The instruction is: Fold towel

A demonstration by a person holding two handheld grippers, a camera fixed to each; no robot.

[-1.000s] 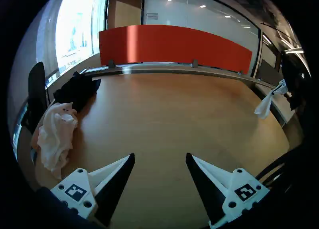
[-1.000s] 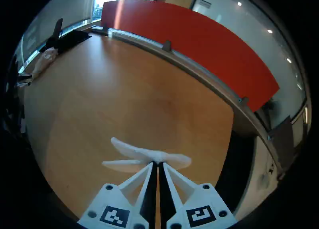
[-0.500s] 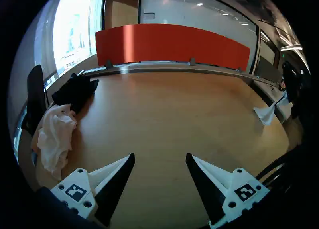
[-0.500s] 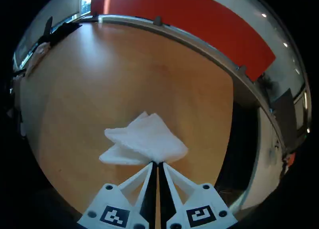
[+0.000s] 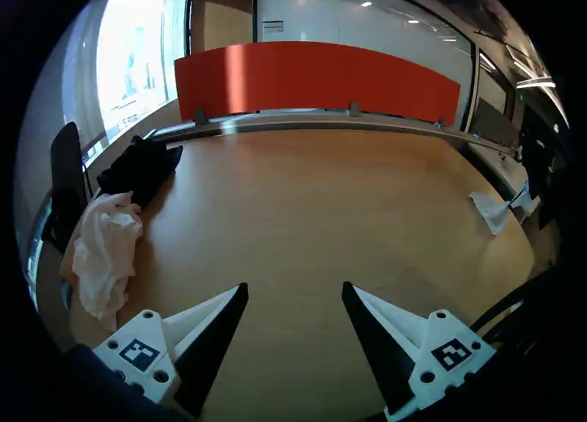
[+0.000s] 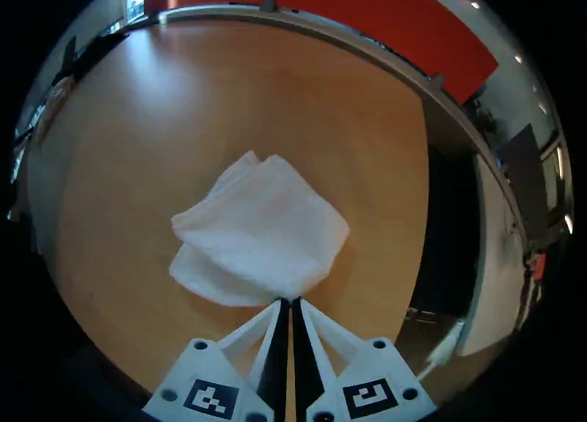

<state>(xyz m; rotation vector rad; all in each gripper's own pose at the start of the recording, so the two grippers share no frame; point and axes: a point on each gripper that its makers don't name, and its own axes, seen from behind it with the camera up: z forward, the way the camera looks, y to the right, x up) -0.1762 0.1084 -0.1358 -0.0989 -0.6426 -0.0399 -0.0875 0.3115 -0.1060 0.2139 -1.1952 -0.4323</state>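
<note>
Your right gripper [image 6: 291,302] pinches the towel [image 6: 260,231] by a corner, fingers closed, cloth spread over the table [image 6: 147,165]. Your left gripper [image 5: 293,290] hovers wide open and empty, with clothes [image 5: 103,249] off to its left.

The left hand-held gripper [image 5: 293,285] hovers, spread wide, above the wooden table [image 5: 308,194], the towel [image 5: 490,211] at its far right edge.
</note>
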